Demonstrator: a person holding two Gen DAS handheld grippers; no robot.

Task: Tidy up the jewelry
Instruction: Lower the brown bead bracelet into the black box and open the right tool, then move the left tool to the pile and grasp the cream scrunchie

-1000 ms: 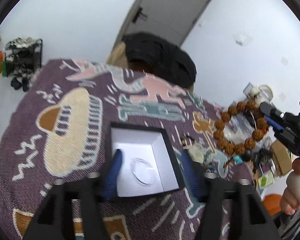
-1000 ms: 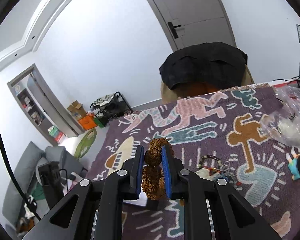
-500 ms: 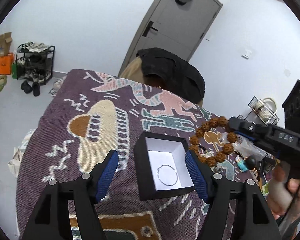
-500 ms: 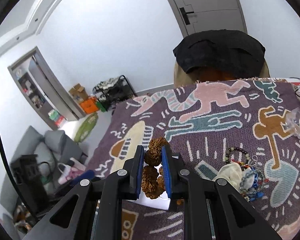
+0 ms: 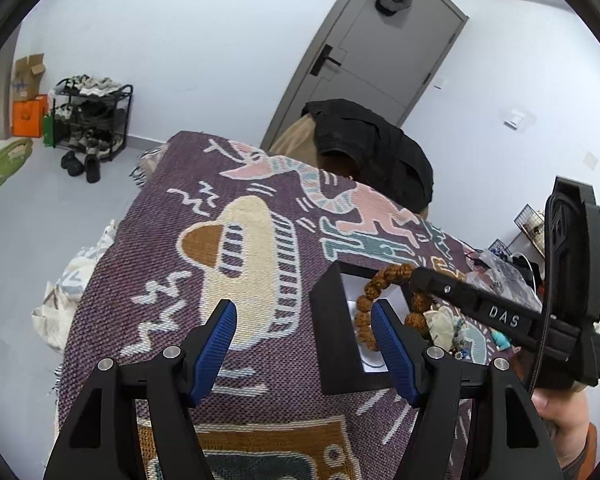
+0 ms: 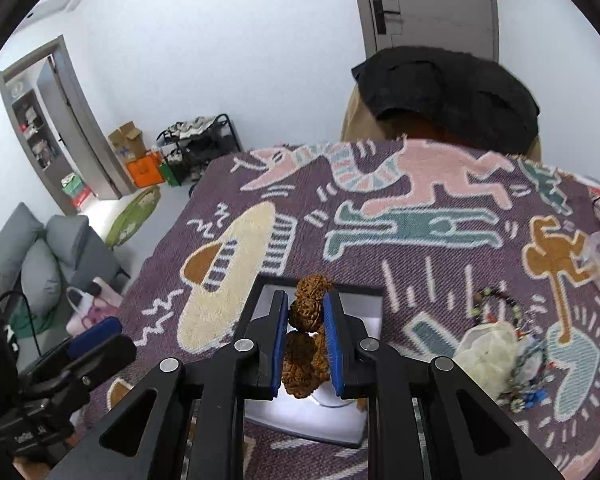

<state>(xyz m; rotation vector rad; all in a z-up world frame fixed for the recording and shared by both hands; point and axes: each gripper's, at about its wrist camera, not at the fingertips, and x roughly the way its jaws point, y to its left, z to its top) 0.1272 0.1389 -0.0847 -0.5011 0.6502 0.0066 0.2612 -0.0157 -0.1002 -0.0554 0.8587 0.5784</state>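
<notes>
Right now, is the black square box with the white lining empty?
No. The black square box already holds a thin silver ring; the brown bead bracelet hangs above it.

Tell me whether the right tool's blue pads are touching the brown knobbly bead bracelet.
Touching. The right wrist view shows both pads of the right tool pressed against the brown knobbly bead bracelet, gripping it above the black box.

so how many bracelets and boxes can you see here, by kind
brown bead bracelet, held in the right gripper: 1
dark bead bracelet on the blanket: 1
thin ring bangle in the box: 1
black box: 1
total: 4
</notes>
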